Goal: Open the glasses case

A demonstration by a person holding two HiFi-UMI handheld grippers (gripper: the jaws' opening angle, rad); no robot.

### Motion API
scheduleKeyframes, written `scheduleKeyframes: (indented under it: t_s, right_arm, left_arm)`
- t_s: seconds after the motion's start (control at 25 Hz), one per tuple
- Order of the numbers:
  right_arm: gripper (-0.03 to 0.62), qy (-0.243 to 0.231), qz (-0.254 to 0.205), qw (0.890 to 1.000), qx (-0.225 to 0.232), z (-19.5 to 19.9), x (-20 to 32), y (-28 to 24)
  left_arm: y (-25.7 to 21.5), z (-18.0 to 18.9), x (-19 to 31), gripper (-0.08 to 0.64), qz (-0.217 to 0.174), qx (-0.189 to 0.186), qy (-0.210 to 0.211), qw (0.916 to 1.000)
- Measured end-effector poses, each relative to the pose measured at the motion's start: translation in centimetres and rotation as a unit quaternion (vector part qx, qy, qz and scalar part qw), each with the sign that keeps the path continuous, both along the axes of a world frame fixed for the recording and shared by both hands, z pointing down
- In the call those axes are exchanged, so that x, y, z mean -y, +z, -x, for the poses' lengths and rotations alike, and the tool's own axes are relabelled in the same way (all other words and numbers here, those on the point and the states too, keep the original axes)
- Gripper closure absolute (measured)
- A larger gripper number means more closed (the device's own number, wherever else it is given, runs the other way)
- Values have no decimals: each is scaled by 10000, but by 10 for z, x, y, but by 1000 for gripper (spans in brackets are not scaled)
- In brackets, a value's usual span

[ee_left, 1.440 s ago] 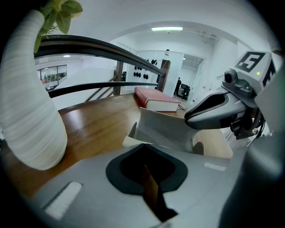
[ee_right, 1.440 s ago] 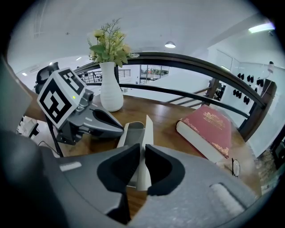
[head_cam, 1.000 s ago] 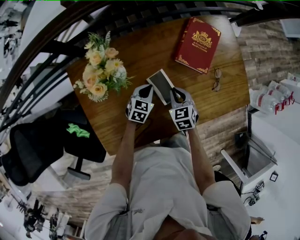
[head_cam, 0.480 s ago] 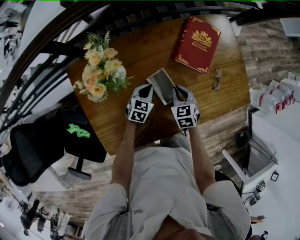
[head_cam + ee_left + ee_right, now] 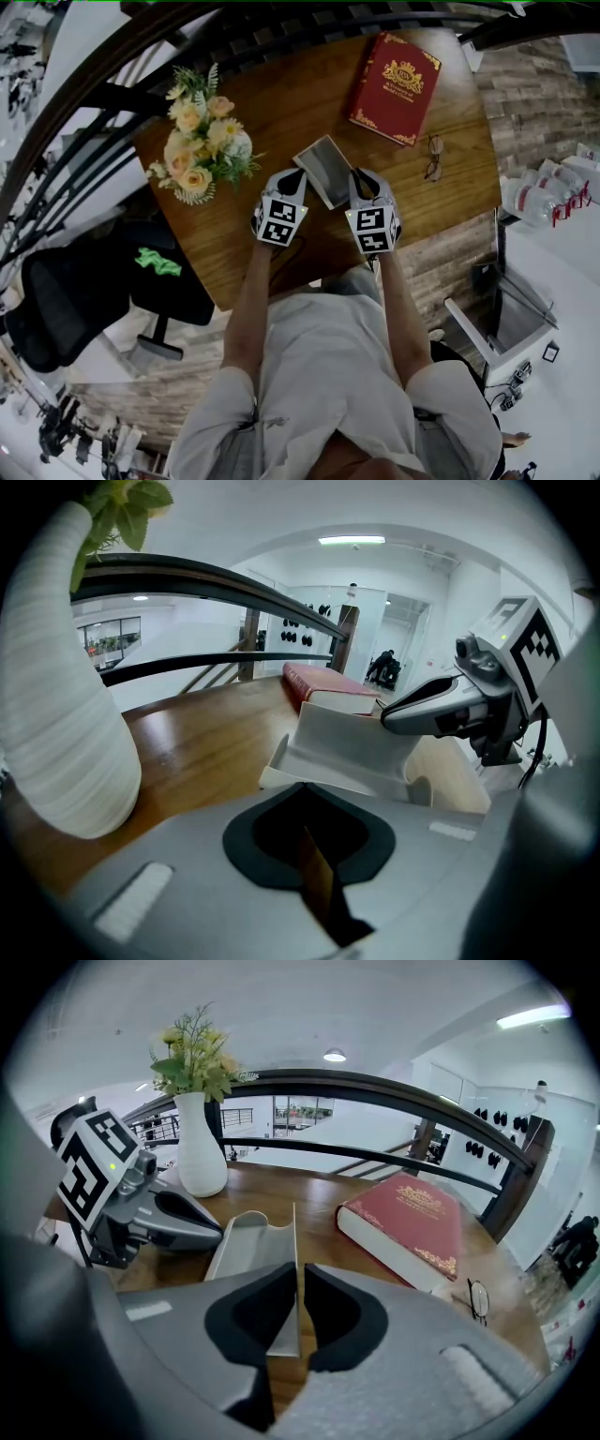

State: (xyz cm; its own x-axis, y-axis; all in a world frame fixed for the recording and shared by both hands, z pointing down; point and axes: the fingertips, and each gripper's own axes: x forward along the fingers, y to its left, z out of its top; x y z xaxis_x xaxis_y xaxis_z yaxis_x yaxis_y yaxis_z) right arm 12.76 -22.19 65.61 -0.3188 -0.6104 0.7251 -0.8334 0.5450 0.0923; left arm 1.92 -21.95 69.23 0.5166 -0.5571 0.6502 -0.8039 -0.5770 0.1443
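Right gripper (image 5: 297,1283) jaws pressed nearly together on the raised lid of the open case (image 5: 323,169), left gripper (image 5: 300,787) jaws closed at the tips on the case's near rim, case on table (image 5: 281,103) between both grippers, red book (image 5: 396,89) nearby, its gold cover print unreadable

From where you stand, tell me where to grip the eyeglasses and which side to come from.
Probably grip the eyeglasses at the frame near the bridge, coming straight down from above. They lie flat on the wooden table beside the red book, so nothing stands up for a sideways pinch. The right hand-held gripper is nearest, though now shut on the glasses case lid.
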Motion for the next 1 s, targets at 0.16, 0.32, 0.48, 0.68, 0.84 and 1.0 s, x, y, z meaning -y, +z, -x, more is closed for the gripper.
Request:
scheduleKeyframes:
  t_s: [0.16,0.32,0.48,0.68,0.84,1.0]
  right_arm:
    - [557,111,22,9999,64,-4,3,3]
    - [557,231,82,9996,131,-8,6,7]
    - [554,363,92,9991,218,-12,11,10]
    - [545,379,95,9990,195,-14,12,11]
    - [540,369,71,9989,271,-13,11,8]
    - [534,341,48,9989,312,-12,9,4]
  left_arm:
    - [0,-1,0,540,8,1,1,10000]
    - [0,-1,0,540,10,5,10,10000]
    - [0,-2,1,540,6,2,31,10000]
    - [0,-2,1,540,18,-6,23,10000]
    - [0,-2,2,540,19,-4,17,10000]
    - [0,-1,2,540,15,12,-11,10000]
